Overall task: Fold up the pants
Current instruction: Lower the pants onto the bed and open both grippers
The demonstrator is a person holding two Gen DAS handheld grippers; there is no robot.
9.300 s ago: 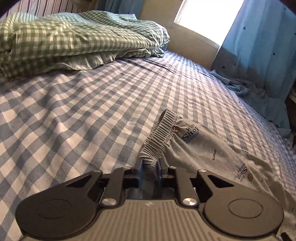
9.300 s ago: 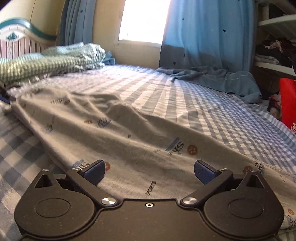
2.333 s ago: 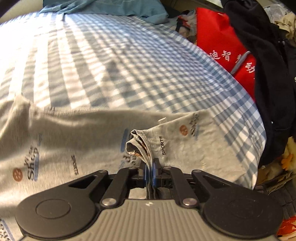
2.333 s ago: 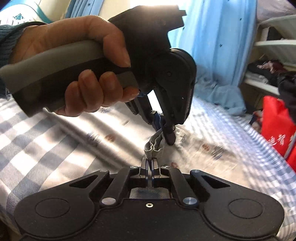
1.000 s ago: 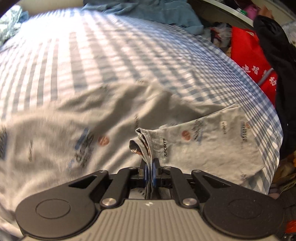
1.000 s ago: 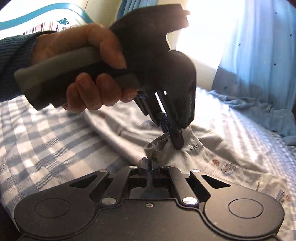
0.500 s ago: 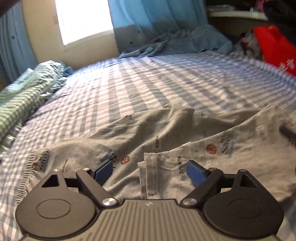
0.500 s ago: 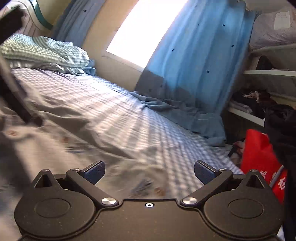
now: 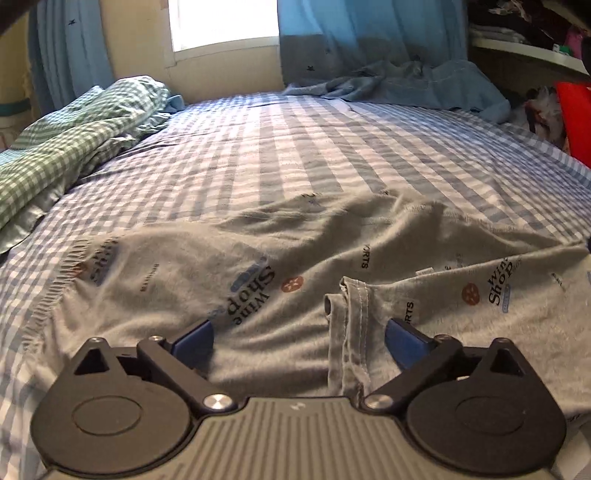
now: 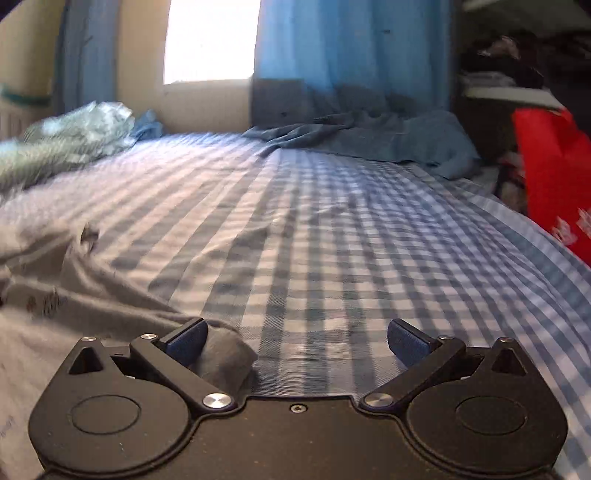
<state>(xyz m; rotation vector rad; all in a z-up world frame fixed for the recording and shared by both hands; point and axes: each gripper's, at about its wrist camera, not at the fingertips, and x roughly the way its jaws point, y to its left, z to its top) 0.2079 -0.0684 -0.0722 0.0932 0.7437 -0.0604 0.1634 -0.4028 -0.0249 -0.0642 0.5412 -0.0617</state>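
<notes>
So both sets of tongs are spread wide right now with nothing pinched. The left tongs [image 9: 299,338] have just been opening, and the grey pants [image 9: 258,266] lie loose under them on the bed [image 9: 295,155], one hemmed leg end [image 9: 351,332] folded back over the rest, sitting between the blue pads without being pressed. The right tongs [image 10: 297,339] have also just popped open; only a bunched bit of the pants [image 10: 225,354] sits by their left pad, the rest is bare checked sheet.

Readable print, left view only: "Wine Shop" twice, once upside down near the middle and once at the right, plus "SPORTS" partly cut off by folds, and little orange round badges. In the right view the print is just blur.

Further back, the left view shows a green gingham duvet [image 9: 74,136] clearly; the right view shows more of the red bag [image 10: 554,184] with white characters I can't read. Blue curtains [image 9: 351,37] and a window [image 9: 221,22] at the far end.
</notes>
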